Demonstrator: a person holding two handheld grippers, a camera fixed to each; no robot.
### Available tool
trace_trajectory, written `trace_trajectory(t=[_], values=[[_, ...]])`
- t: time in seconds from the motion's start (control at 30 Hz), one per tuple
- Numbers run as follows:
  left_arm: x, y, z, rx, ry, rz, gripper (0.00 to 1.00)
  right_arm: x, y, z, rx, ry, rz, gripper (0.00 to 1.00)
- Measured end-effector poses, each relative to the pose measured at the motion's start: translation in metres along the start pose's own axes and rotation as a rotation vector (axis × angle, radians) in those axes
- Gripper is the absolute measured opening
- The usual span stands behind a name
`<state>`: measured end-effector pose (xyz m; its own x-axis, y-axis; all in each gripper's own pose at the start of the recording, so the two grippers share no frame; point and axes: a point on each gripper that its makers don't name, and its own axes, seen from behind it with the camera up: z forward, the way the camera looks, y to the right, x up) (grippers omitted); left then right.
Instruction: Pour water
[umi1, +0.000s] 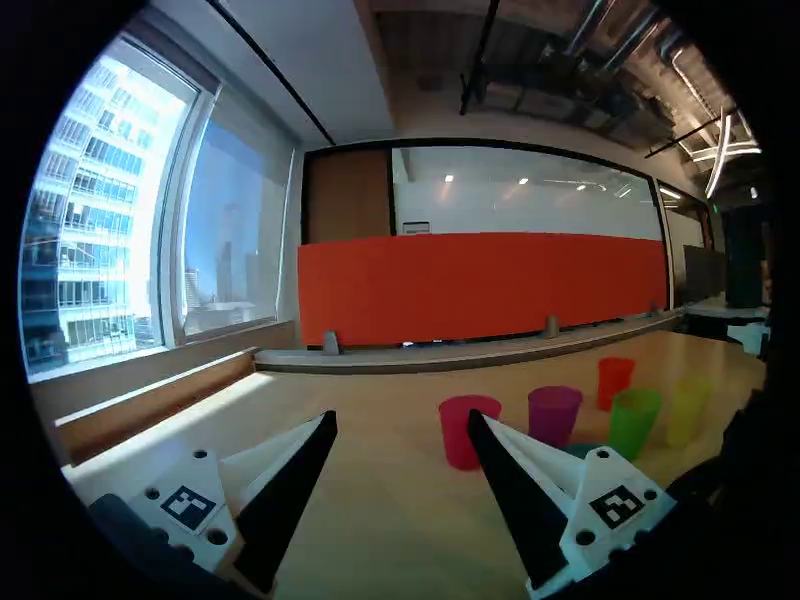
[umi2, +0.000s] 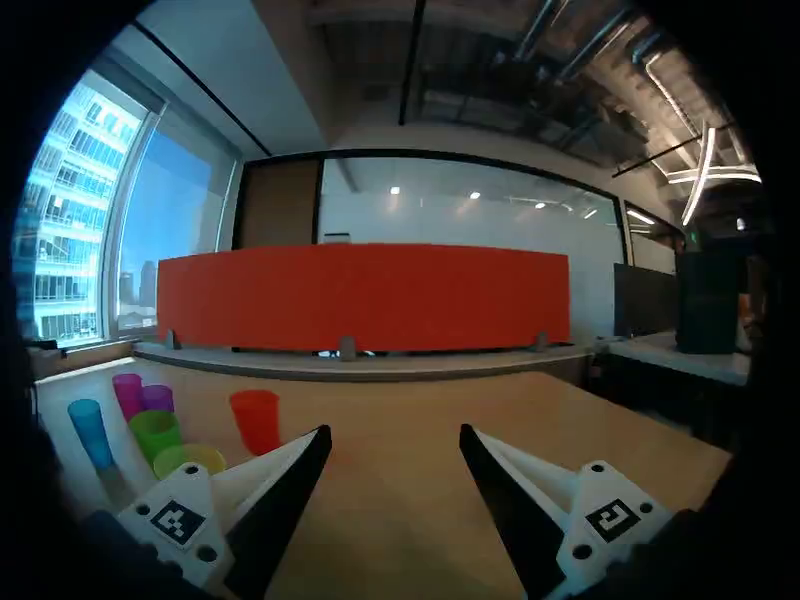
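Note:
Several coloured plastic cups stand on a wooden table (umi1: 380, 500). In the left gripper view a pink cup (umi1: 467, 430) is closest, just beside the right fingertip, with a purple cup (umi1: 553, 413), an orange cup (umi1: 614, 380), a green cup (umi1: 633, 420) and a yellow cup (umi1: 687, 408) farther right. My left gripper (umi1: 400, 420) is open and holds nothing. In the right gripper view the cups cluster at the left: blue cup (umi2: 90, 430), magenta cup (umi2: 127, 393), green cup (umi2: 155, 432), yellow cup (umi2: 188, 458), orange cup (umi2: 256, 420). My right gripper (umi2: 393, 432) is open and holds nothing.
An orange divider panel (umi2: 360, 297) runs along the far edge of the table. Large windows (umi1: 110, 240) are on the left. A dark desk with a monitor (umi2: 645, 300) stands at the right. Bare tabletop (umi2: 560, 410) stretches ahead of the right gripper.

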<state>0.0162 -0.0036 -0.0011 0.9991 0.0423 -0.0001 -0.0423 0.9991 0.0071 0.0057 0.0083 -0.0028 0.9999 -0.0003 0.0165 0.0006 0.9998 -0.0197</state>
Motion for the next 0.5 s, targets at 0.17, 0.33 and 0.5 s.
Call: trace_trajectory(t=[0.17,0.33,0.5], values=[[0.025,-0.005,0.003,-0.003,0.003,-0.026,0.97,0.026,0.006,-0.004,0.0,0.003,0.006,0.99],[0.064,-0.008,0.004,-0.021,0.007,-0.05,0.97,0.063,0.008,-0.008,0.02,-0.008,-0.006,0.99],[0.112,-0.011,0.007,-0.03,0.028,-0.046,0.97,0.103,0.009,-0.009,0.026,-0.015,-0.012,0.99]])
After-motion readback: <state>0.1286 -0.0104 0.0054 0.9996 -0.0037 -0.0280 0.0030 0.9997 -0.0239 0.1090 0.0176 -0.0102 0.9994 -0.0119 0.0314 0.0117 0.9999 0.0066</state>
